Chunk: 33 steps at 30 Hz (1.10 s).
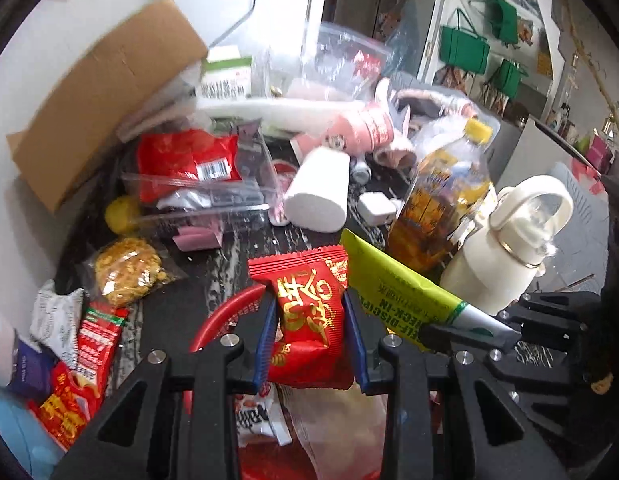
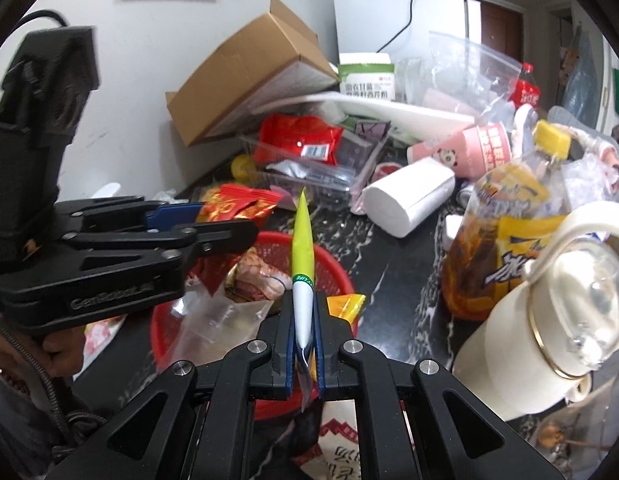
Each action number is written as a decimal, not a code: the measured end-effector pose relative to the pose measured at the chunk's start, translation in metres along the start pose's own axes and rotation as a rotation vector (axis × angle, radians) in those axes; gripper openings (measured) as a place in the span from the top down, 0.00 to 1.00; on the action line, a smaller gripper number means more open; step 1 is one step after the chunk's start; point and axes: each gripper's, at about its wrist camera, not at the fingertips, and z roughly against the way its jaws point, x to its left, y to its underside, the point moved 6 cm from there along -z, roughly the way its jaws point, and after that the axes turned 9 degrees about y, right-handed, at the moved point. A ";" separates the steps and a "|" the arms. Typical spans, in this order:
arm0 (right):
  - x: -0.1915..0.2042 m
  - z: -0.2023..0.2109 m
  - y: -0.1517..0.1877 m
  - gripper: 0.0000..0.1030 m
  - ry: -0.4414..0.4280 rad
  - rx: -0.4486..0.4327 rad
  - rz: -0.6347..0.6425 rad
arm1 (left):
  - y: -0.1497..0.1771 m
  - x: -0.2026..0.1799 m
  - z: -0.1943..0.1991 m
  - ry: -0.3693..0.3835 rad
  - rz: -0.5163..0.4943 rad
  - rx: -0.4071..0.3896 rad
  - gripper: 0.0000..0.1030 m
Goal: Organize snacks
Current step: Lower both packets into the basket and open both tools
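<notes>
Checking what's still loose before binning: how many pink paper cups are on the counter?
2: one pink cup lying on its side behind the white roll, another toppled beside it. Clutter may hide more.

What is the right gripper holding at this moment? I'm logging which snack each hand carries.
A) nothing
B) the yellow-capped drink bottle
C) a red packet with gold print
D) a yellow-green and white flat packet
D: the right gripper is shut edge-on on the yellow-green and white packet above the red basket, while the red packet sits in the left gripper.
</notes>
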 end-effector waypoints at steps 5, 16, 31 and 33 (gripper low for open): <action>-0.001 -0.010 0.004 0.92 0.003 0.023 -0.009 | 0.001 0.006 -0.018 0.004 0.001 0.054 0.70; 0.001 -0.018 0.008 0.91 0.013 0.050 -0.002 | 0.009 0.009 -0.039 -0.029 -0.012 0.164 0.69; 0.015 -0.005 0.004 0.87 -0.016 0.026 0.038 | 0.002 0.005 0.006 -0.112 -0.040 0.053 0.42; 0.017 -0.004 0.004 0.81 -0.026 0.023 0.038 | 0.001 0.007 0.015 -0.117 -0.031 0.036 0.42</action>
